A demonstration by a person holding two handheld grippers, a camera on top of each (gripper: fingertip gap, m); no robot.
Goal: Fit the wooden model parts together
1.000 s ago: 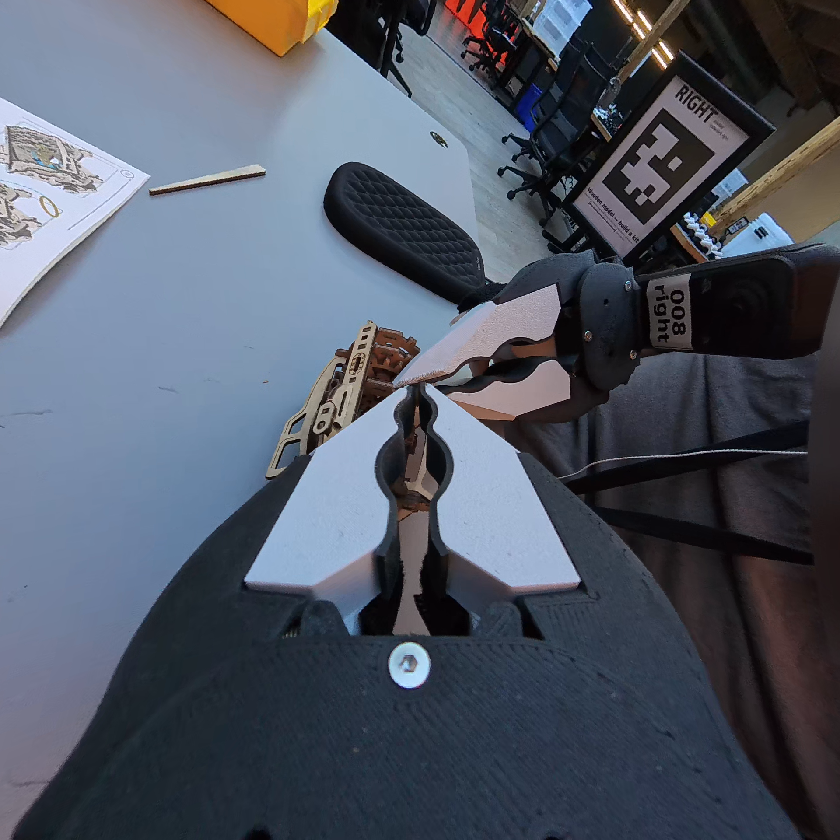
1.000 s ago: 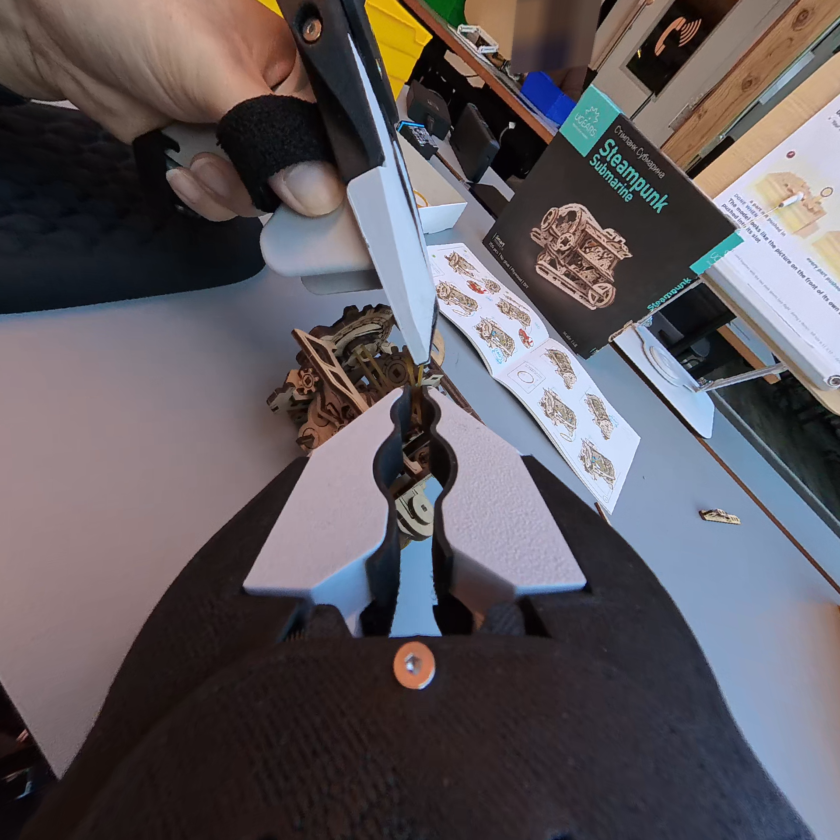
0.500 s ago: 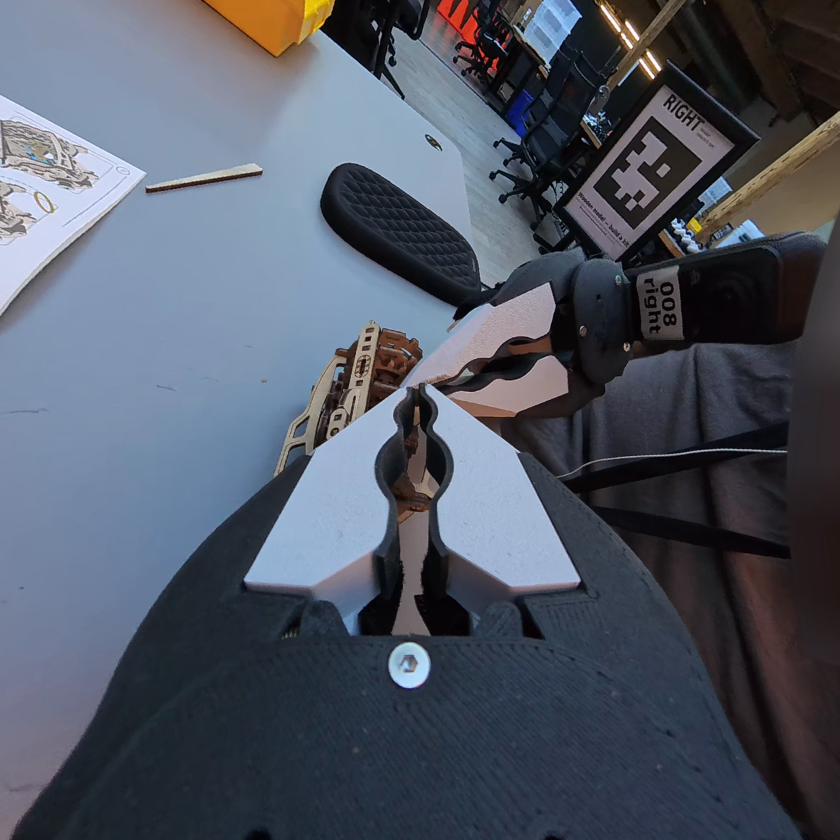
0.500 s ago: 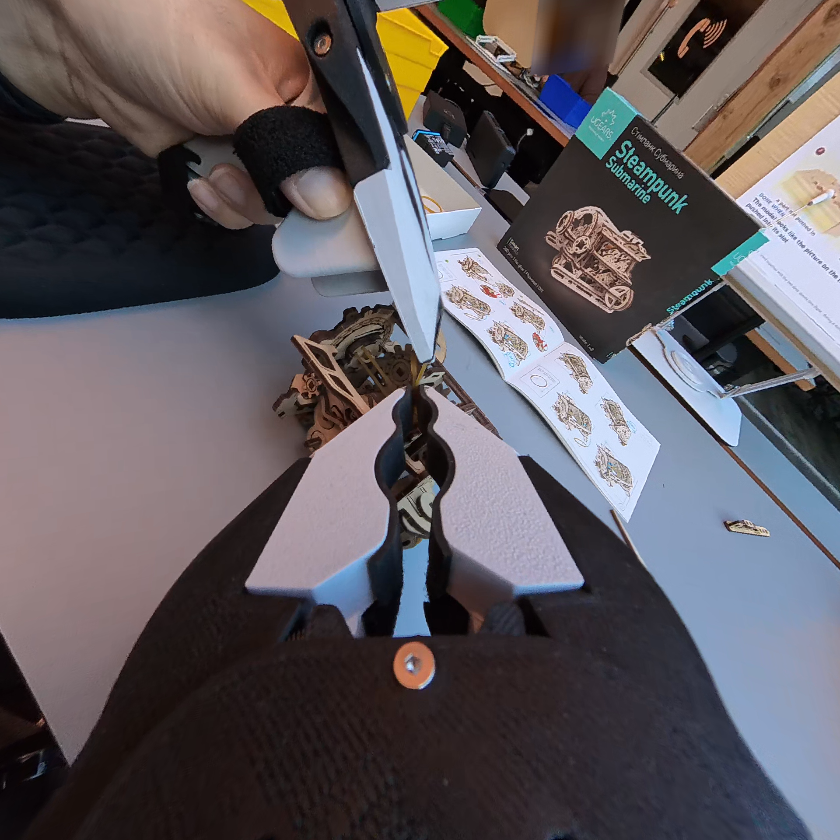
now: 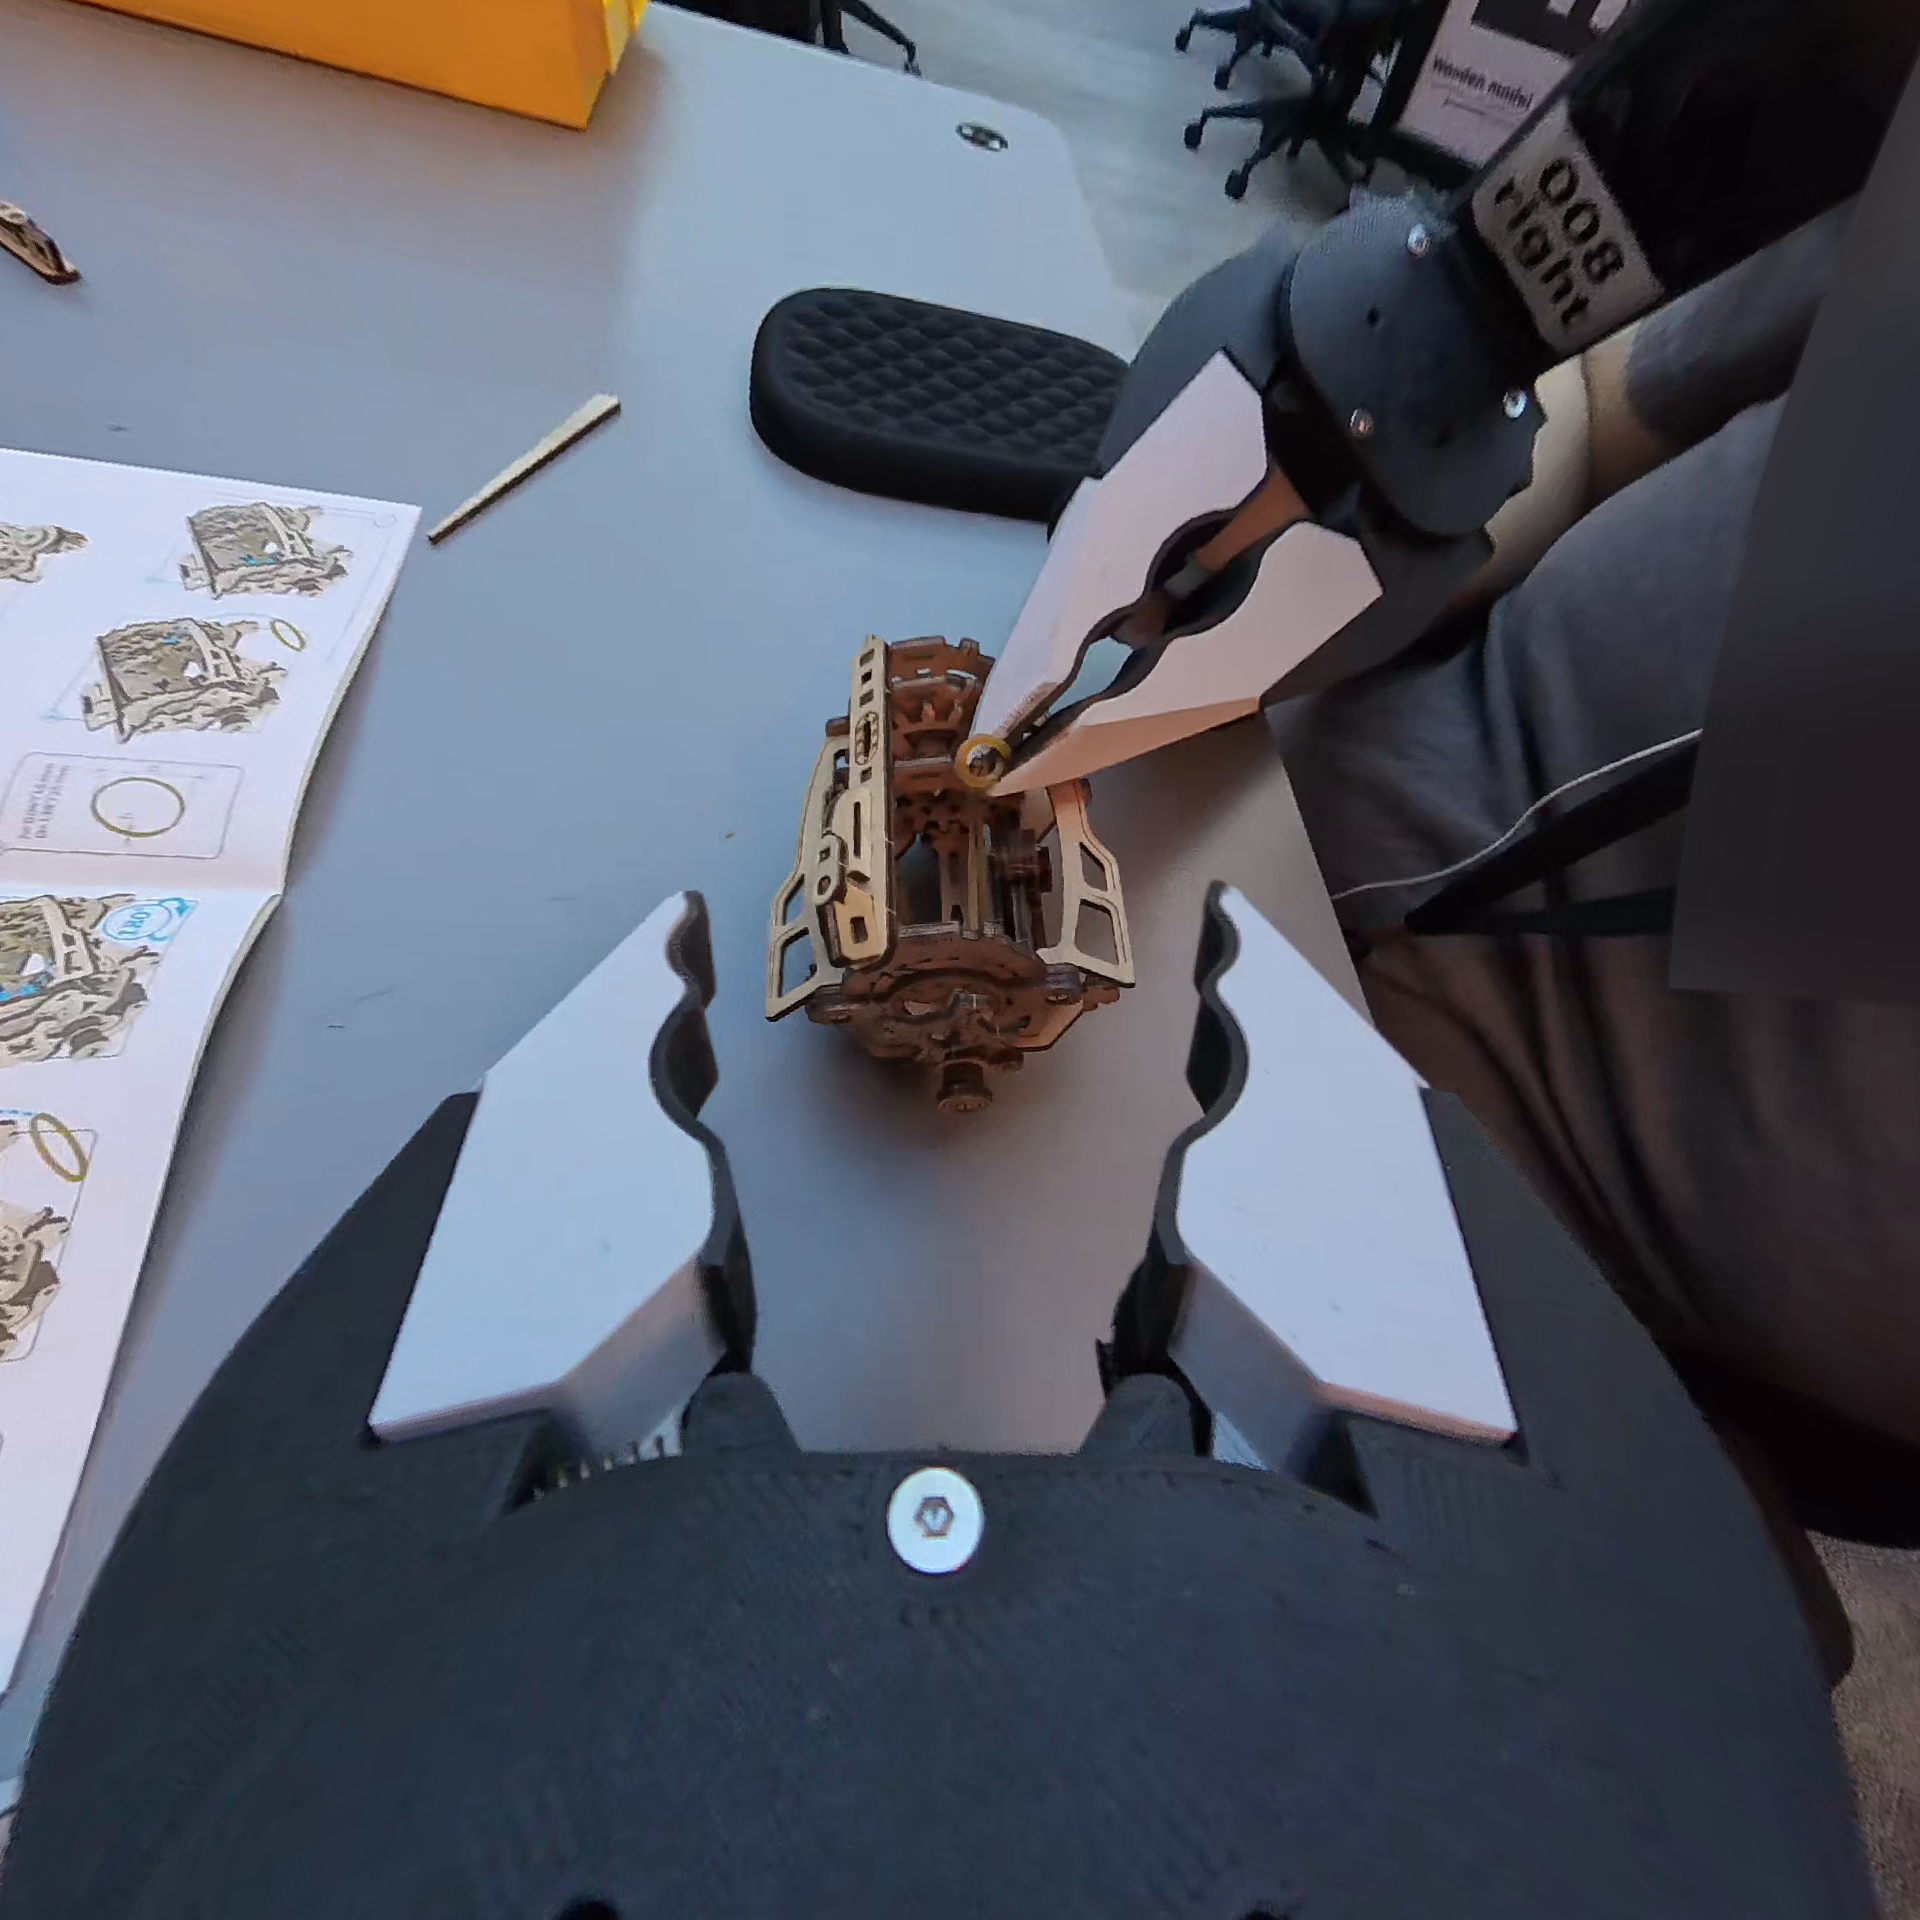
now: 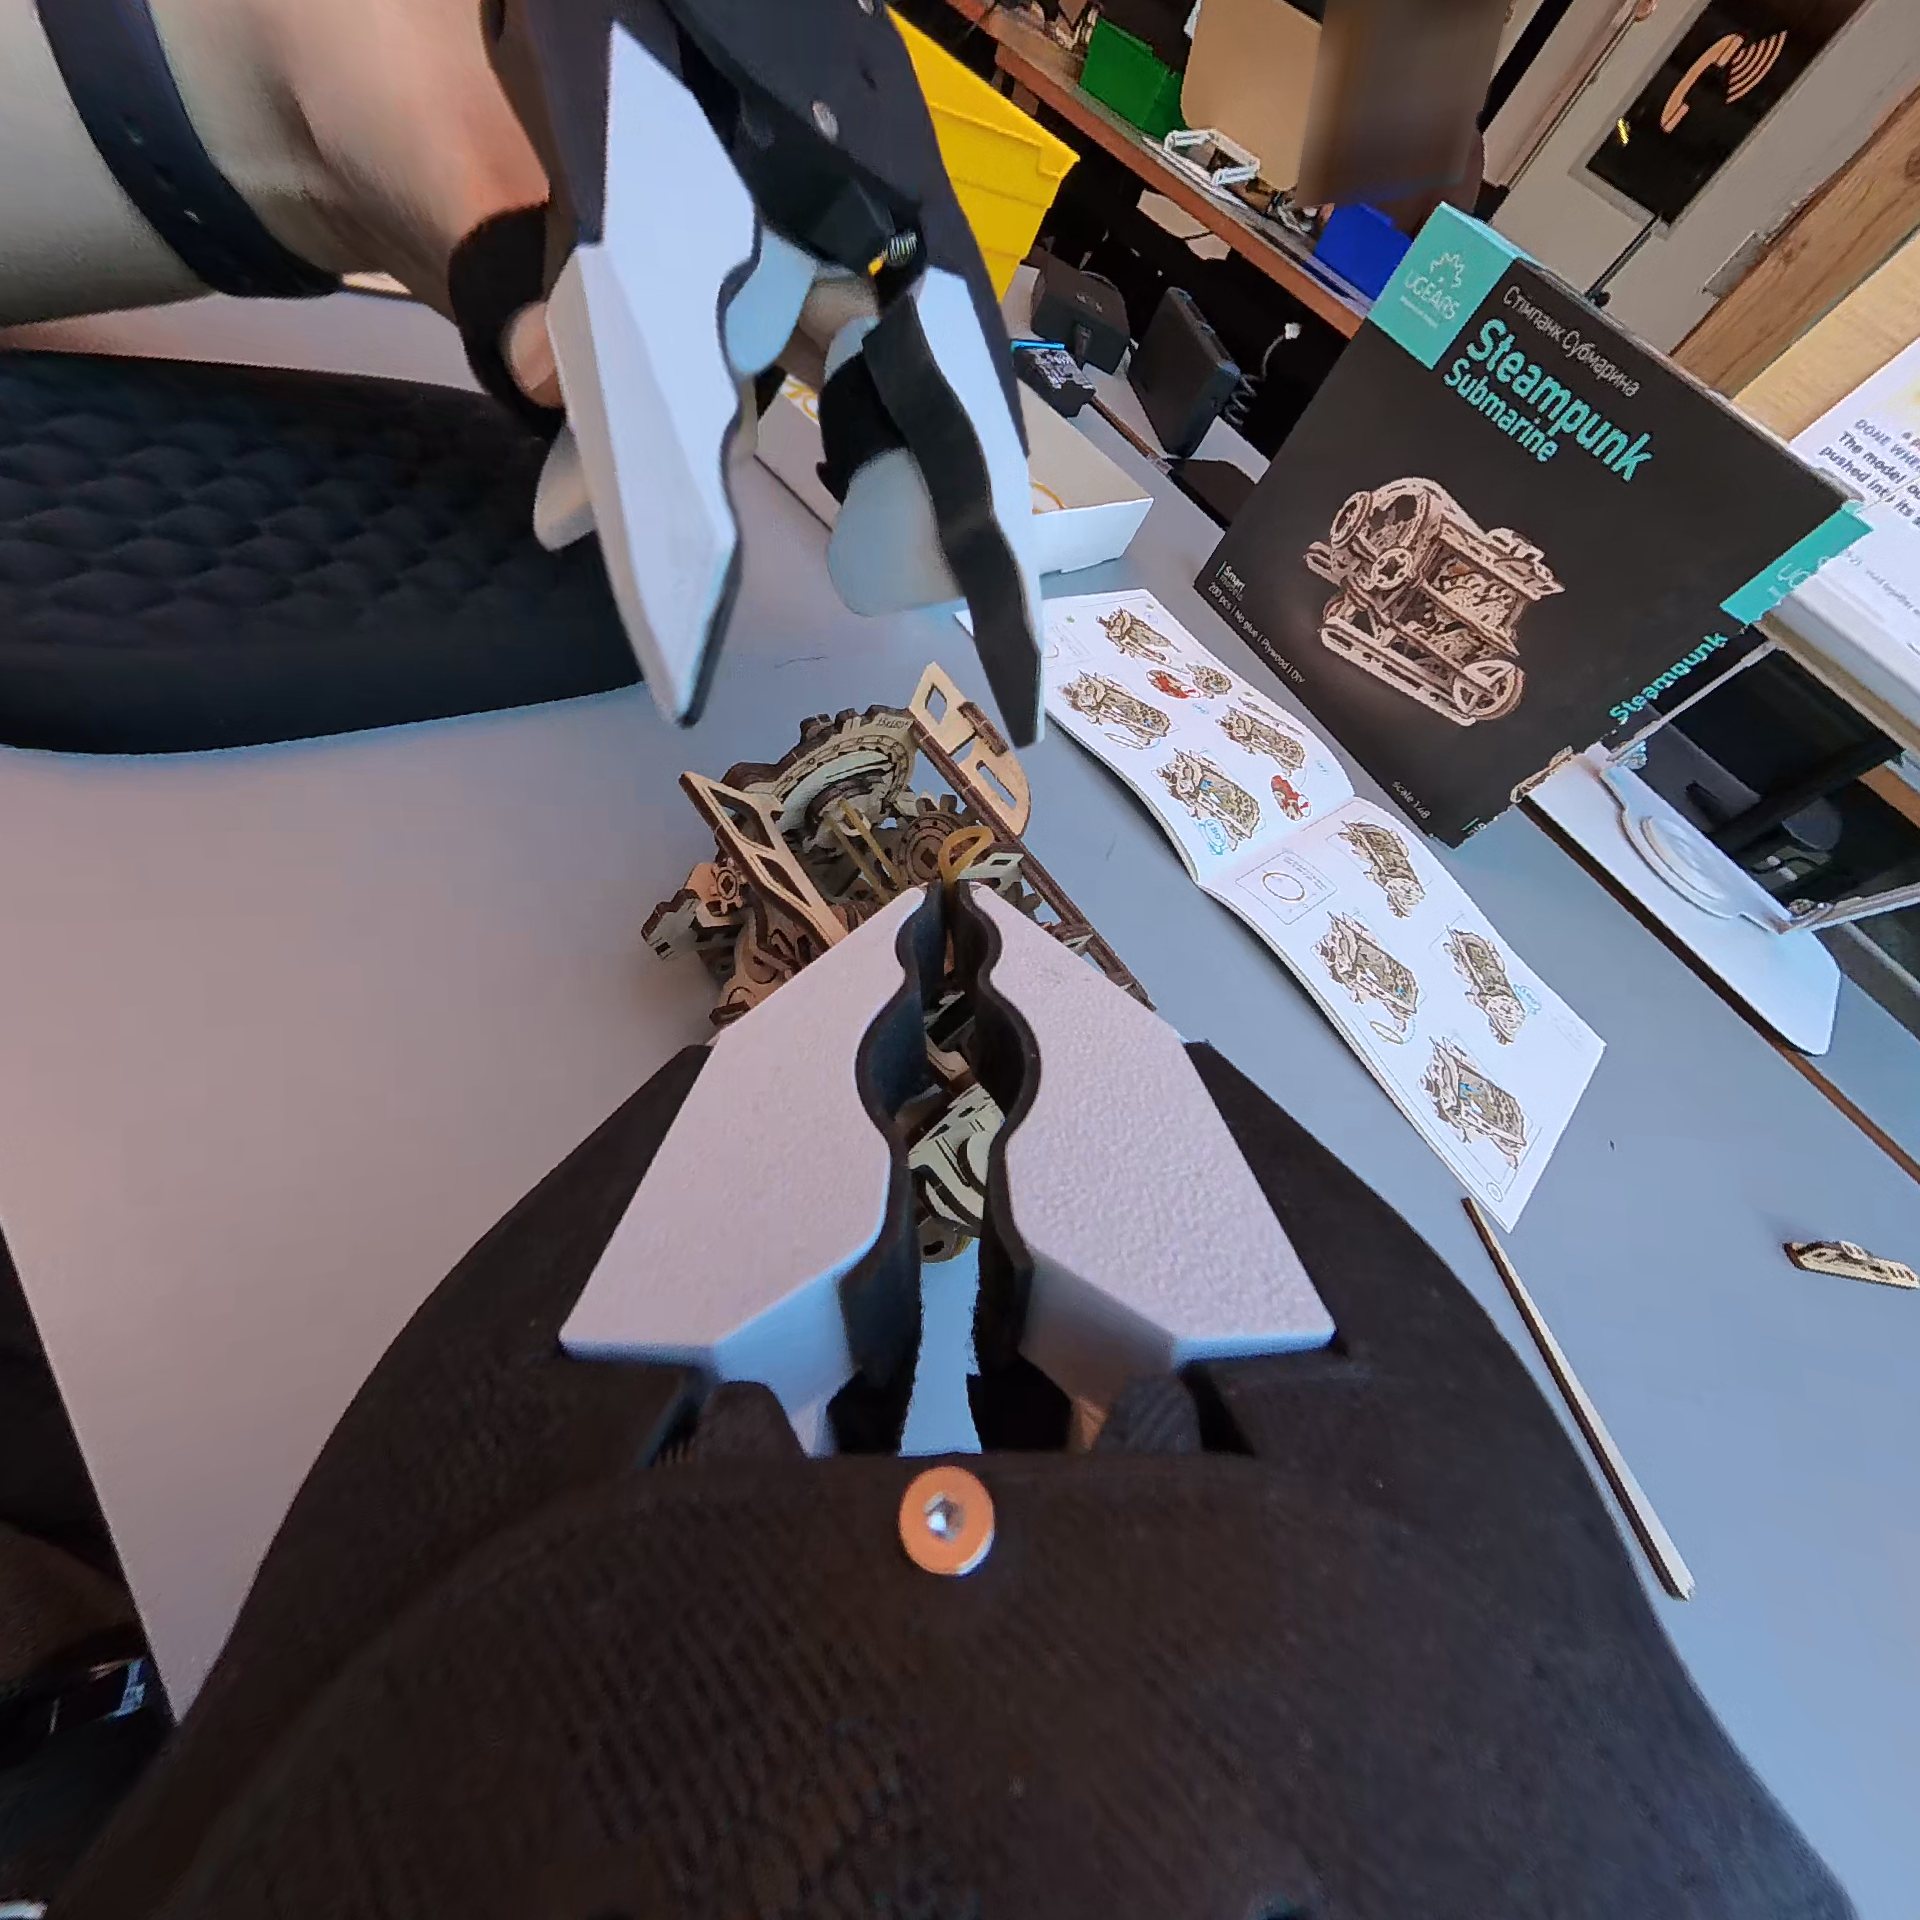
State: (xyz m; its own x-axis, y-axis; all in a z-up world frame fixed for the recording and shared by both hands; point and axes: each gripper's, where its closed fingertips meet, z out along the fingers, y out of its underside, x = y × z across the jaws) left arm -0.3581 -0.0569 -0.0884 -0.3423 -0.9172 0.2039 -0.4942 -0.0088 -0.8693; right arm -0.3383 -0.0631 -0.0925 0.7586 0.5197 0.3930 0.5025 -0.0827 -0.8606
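Now the right gripper [image 5: 1003, 764] pinches a small yellow ring [image 5: 982, 761] at the wooden model [image 5: 951, 883].
Its jaws are closed on it; the left gripper [image 5: 951, 925] gapes wide and empty, giving room, while the model sits on the counter [image 5: 582, 675].

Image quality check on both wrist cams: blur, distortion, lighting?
Left wrist view: sharp on the wooden model and the yellow ring pinched in the right claw; fisheye bends the desk edges. Right wrist view: left claw and hand motion-blurred; warm side light, soft shadows.
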